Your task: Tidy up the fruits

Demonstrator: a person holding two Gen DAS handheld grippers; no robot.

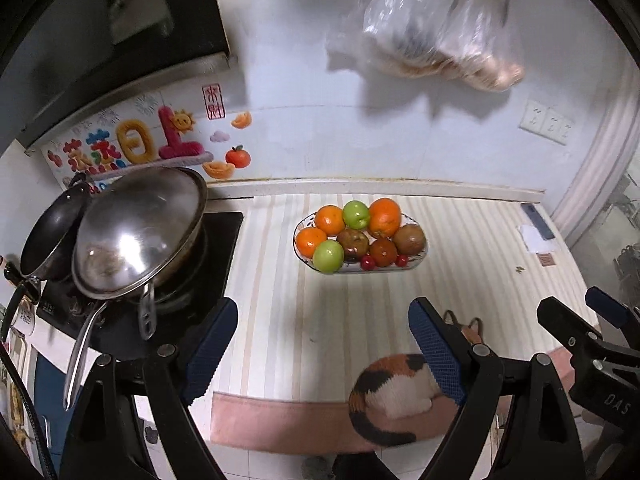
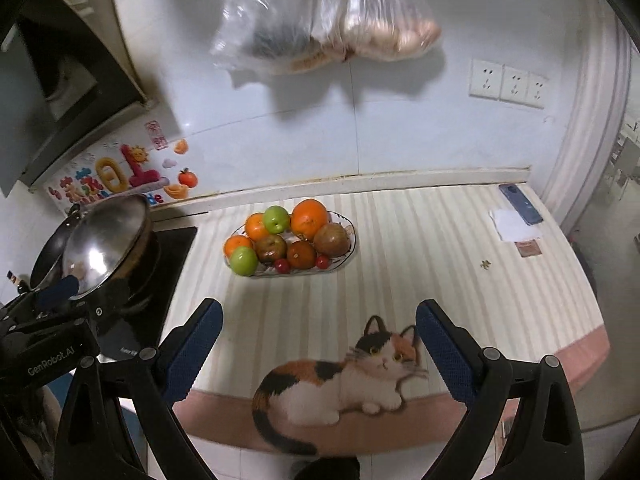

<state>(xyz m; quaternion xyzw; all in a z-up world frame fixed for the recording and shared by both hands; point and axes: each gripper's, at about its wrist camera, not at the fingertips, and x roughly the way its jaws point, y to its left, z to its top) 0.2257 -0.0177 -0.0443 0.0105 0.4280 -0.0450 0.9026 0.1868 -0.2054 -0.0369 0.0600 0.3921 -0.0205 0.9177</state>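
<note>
An oval plate (image 1: 420, 258) (image 2: 352, 240) sits on the striped counter mat and holds oranges (image 1: 385, 211) (image 2: 309, 216), green apples (image 1: 328, 255) (image 2: 243, 261), brownish fruits (image 1: 409, 239) (image 2: 331, 239) and small red cherry tomatoes (image 1: 367, 263) (image 2: 282, 265). My left gripper (image 1: 322, 350) is open and empty, well short of the plate. My right gripper (image 2: 320, 350) is open and empty too, above the cat picture (image 2: 340, 384) on the mat. The right gripper's body shows at the right edge of the left wrist view (image 1: 588, 336).
A steel wok (image 1: 136, 236) (image 2: 104, 240) and a black pan (image 1: 52, 232) stand on the stove at the left. Plastic bags (image 1: 440, 28) (image 2: 328, 20) hang on the wall above. A phone (image 2: 520, 204) and papers (image 2: 516, 228) lie at the counter's far right.
</note>
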